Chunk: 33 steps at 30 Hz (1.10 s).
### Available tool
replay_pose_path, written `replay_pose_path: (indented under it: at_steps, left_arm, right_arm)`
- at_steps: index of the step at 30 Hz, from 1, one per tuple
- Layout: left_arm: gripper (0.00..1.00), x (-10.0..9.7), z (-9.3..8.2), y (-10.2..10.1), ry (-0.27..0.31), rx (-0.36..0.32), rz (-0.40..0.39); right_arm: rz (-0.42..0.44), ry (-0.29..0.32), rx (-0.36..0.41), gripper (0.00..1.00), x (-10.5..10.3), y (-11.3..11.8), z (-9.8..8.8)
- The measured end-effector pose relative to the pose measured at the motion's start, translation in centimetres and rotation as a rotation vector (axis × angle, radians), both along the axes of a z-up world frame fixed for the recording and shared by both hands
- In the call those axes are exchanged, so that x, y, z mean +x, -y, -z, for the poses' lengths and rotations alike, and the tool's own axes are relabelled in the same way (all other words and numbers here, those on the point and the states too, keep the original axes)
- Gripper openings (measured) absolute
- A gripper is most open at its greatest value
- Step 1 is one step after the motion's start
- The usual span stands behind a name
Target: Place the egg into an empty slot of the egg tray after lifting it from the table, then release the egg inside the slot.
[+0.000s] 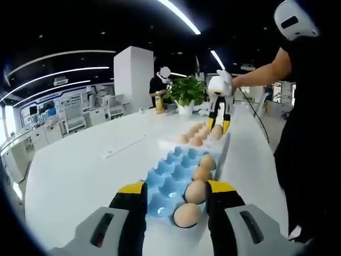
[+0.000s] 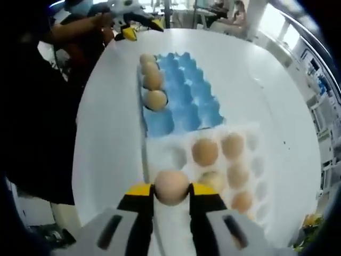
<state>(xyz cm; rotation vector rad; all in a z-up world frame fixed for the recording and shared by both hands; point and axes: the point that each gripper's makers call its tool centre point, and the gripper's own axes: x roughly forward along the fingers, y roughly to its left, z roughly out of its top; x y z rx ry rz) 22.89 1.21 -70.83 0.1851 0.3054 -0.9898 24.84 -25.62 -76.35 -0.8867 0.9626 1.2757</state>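
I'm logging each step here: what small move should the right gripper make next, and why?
Probably carry the egg forward to the blue tray. The right gripper is shut on it above the white tray, and the blue tray has empty slots beside its row of eggs.

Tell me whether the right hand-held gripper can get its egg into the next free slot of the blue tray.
Probably yes: the right hand-held gripper grips the egg, and the blue tray's open slots ahead look unblocked.

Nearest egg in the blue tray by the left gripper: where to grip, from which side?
Grip the nearest egg across its exposed upper half, coming from above. Its lower half sits in the blue tray cup, and another egg crowds the next slot, so side access looks poor.
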Motion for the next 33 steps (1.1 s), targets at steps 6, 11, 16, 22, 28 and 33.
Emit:
replay_pose_path:
  at_steps: [6,11,16,22,28,33]
  left_arm:
    - [0.44,0.0,0.0,0.0,0.001,0.001,-0.001]
    - [0.44,0.0,0.0,-0.1,-0.001,0.002,-0.002]
    - [0.44,0.1,-0.1,-0.1,0.002,0.003,0.000]
    - [0.44,0.1,0.0,-0.1,0.002,0.003,0.002]
    - [0.44,0.1,-0.1,-0.1,0.003,0.000,0.003]
    - [0.44,0.1,-0.2,-0.2,0.001,-0.003,-0.001]
  right_arm:
    - [-0.023,-0.006,0.011,0.25,-0.2,-1.3,0.2]
    - [-0.040,-0.010,0.020,0.25,-0.3,-2.3,0.3]
    - [-0.055,-0.012,0.027,0.25,-0.5,-3.0,0.4]
    - [-0.073,-0.010,0.033,0.25,-0.5,-3.9,0.3]
    - [-0.097,-0.016,0.040,0.25,-0.7,-5.1,0.4]
    - [-0.112,-0.016,0.050,0.25,-0.6,-5.9,0.2]
